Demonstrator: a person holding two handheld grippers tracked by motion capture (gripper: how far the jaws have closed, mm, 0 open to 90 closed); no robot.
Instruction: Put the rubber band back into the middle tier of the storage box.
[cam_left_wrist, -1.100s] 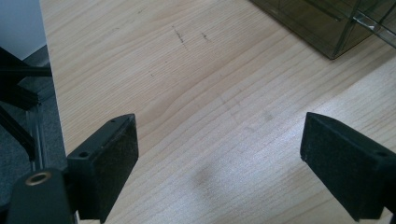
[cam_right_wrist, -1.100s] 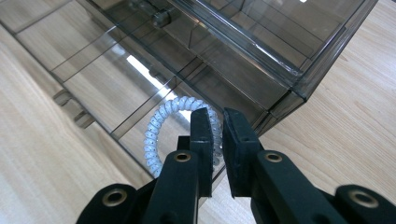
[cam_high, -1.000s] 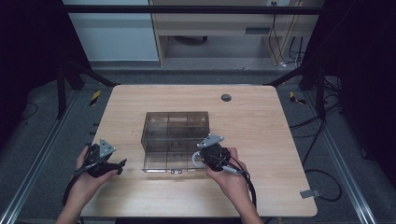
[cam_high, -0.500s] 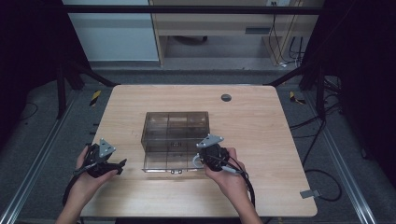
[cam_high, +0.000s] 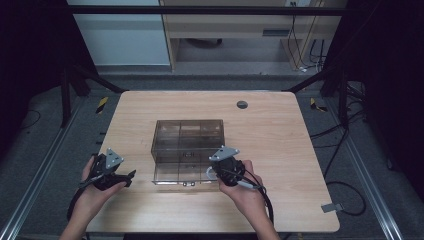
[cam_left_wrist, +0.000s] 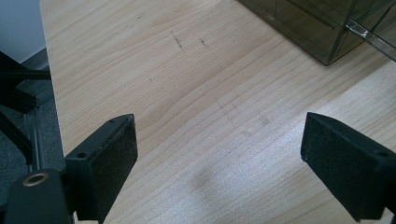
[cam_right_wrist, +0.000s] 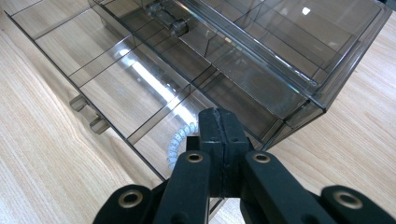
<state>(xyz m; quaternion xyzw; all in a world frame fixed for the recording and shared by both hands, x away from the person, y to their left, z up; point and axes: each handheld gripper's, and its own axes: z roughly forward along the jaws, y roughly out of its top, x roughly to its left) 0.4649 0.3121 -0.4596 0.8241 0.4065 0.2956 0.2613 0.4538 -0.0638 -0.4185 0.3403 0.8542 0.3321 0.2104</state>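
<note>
A smoky clear drawer box (cam_high: 187, 135) stands mid-table with its bottom drawer (cam_high: 172, 175) pulled out toward me. My right gripper (cam_high: 215, 171) hovers over the drawer's right end compartment (cam_right_wrist: 154, 144). Its jaws have just been closing and now meet, shut (cam_right_wrist: 218, 116), with nothing visible between the pads. A white coiled ring (cam_right_wrist: 180, 140) lies right against the left jaw, in that compartment; I cannot tell whether it is pinched. My left gripper (cam_high: 124, 176) rests left of the box, open (cam_left_wrist: 219, 163) over bare wood, with the box corner (cam_left_wrist: 317, 28) ahead.
The wooden table (cam_high: 280, 135) has a round cable grommet (cam_high: 242, 104) near its far edge. The drawer's small handle tabs (cam_right_wrist: 88, 116) stick out at its front. Dark frame rails and cables surround the table.
</note>
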